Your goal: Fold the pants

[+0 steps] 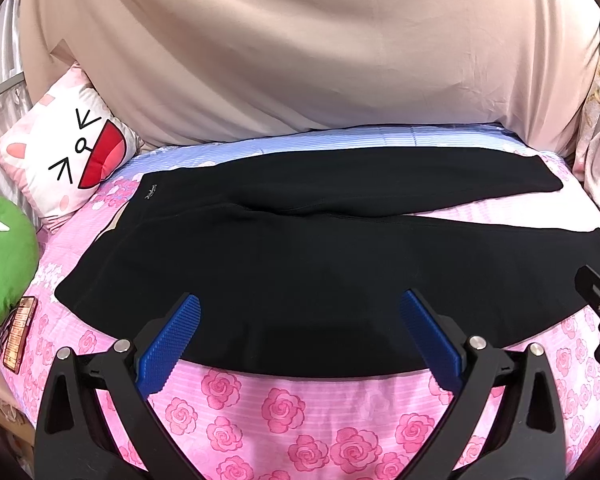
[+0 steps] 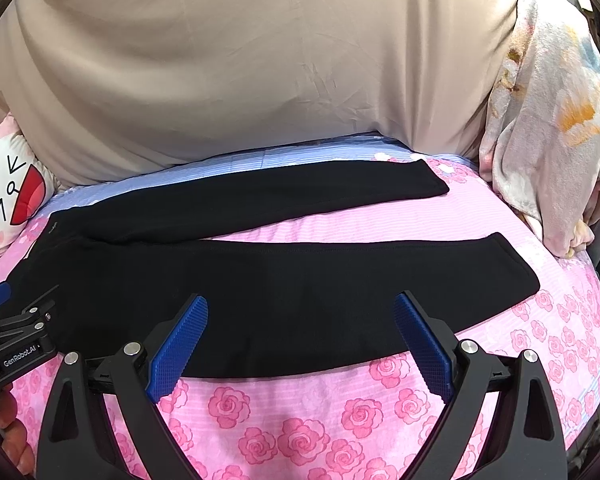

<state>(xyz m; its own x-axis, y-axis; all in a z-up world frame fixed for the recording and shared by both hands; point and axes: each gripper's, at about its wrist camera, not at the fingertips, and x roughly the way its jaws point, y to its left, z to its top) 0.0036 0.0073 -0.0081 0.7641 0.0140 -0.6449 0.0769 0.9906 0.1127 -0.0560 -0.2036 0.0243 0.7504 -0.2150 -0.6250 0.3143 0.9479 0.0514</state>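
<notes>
Blue-padded fingers (image 1: 188, 312) of the left gripper (image 1: 300, 300) stand wide apart and empty over the near edge of black pants (image 1: 292, 264), their tips above the cloth near the waist. The right gripper (image 2: 300, 304) hangs just as wide and empty over the near leg. The pants lie flat on a bed (image 2: 300, 412) covered in pink rose print, waist to the left, both legs spread rightward. A cat-face pillow (image 1: 68, 160) and a green plush (image 1: 0, 260) sit left of the waistband; a beige sheet (image 1: 300, 52) hangs behind, and a floral blanket (image 2: 548, 132) is heaped at the right.
</notes>
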